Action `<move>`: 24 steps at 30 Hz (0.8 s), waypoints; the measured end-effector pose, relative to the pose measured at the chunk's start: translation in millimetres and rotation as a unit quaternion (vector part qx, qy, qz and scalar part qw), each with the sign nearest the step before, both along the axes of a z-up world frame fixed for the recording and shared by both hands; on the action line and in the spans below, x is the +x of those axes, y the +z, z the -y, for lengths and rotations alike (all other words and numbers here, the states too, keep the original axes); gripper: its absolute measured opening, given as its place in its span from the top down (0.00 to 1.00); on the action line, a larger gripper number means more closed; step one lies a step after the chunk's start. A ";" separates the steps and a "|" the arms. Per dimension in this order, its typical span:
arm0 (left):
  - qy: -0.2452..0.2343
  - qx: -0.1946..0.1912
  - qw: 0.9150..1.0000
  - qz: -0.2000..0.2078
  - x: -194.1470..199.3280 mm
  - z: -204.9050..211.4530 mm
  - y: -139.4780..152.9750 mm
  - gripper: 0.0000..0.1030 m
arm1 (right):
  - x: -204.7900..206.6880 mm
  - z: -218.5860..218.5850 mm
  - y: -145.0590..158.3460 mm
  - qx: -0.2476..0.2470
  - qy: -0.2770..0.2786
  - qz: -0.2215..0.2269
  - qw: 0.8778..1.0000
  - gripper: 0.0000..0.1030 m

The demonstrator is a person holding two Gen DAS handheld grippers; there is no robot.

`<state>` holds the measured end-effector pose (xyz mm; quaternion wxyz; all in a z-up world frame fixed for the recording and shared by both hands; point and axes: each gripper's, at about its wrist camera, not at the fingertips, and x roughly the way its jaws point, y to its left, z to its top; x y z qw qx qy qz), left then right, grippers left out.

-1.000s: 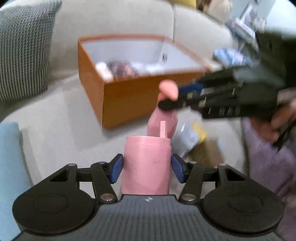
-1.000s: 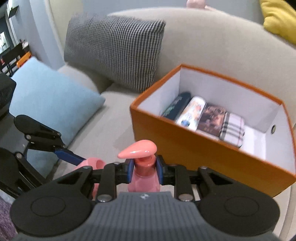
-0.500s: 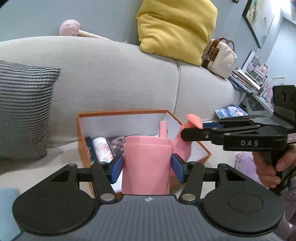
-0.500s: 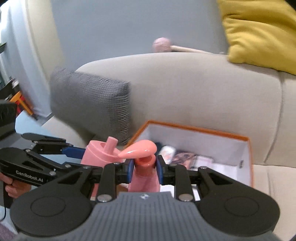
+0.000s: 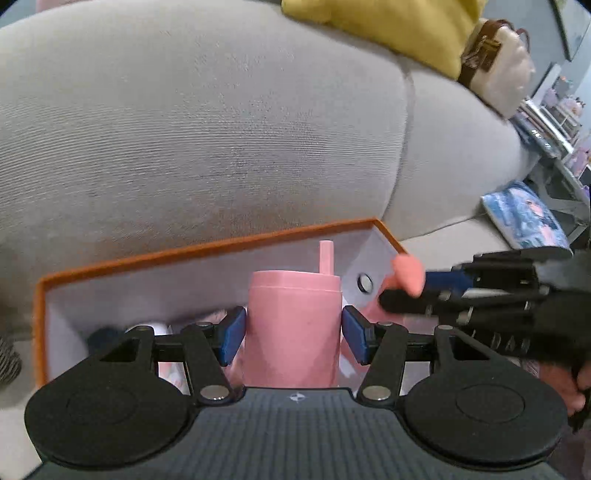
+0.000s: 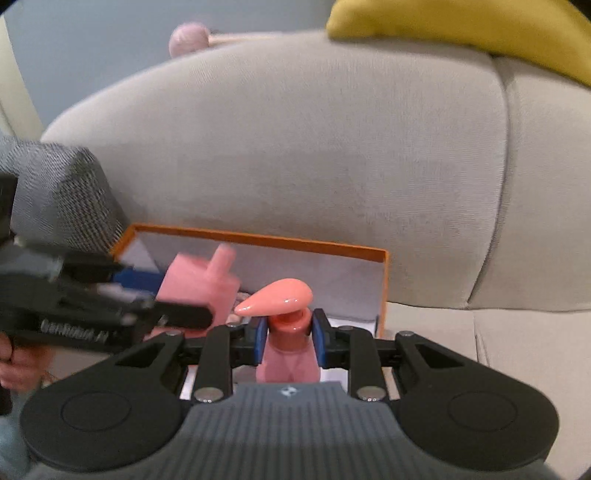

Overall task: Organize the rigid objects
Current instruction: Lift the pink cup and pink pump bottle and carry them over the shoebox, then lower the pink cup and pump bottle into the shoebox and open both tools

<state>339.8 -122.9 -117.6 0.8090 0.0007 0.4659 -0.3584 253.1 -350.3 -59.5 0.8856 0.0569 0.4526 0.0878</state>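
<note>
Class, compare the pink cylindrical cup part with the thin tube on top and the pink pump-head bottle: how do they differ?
The pink cylindrical cup part is wide and matte; the pink pump-head bottle is narrower with a glossy coral pump. The cup part fills the left gripper; the bottle is pinched at its neck by the right gripper. The cup part carries a straight tube, the bottle a teardrop spout. Both are pink, held over the orange box.

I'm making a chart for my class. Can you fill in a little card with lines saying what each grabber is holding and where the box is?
Left gripper: closed on a pink cup with a straw-like spout, upright
Right gripper: closed on the neck of a pink pump bottle
Box: orange box, white inside, on the grey sofa
Where the held things are: both over the open box
Already in the box: a few small items, too blurred to name
Behind: yellow cushion on the sofa back
</note>
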 end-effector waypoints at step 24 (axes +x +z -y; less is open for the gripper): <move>-0.017 0.005 1.000 -0.005 9.6 38.9 -22.2 0.38 | 13.3 12.1 -12.0 -0.041 0.012 0.022 0.999 0.75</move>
